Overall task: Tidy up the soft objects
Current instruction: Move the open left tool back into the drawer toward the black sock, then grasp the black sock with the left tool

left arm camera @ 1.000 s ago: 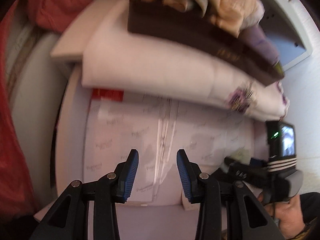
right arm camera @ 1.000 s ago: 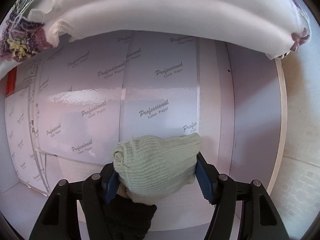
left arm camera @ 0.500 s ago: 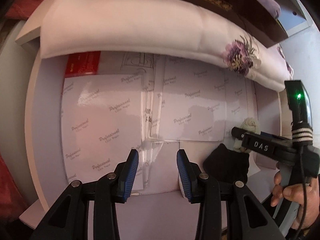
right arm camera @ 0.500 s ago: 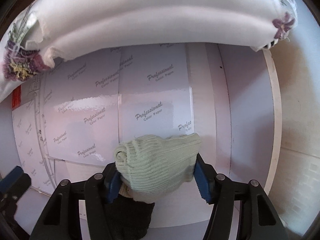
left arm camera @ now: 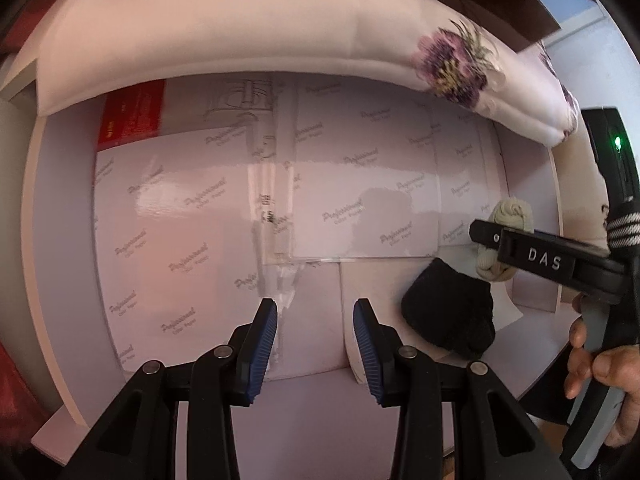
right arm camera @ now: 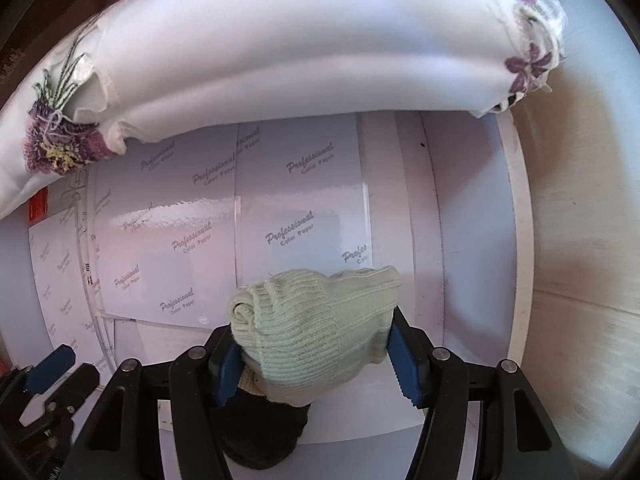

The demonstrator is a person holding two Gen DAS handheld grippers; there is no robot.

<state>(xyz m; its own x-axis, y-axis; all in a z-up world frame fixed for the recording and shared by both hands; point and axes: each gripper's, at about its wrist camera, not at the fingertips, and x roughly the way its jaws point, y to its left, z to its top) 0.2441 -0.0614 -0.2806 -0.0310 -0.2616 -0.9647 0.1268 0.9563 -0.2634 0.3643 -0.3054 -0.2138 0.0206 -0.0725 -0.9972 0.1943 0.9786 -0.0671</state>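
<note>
Black sock (right arm camera: 260, 436) half-hidden under green sock (right arm camera: 316, 328), pillow (right arm camera: 280, 48) cropped

Left hand-held gripper (left arm camera: 316, 344) gapes empty; right hand-held gripper (right arm camera: 316, 354) clamped.

Soft daylight, perhaps from the right; glare streaks the glossy paper (left arm camera: 224, 216); fisheye edges bend, corners dark.

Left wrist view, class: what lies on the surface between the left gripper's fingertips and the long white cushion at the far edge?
Only glossy printed paper sheets cover the stretch between the left gripper and the cushion.
</note>
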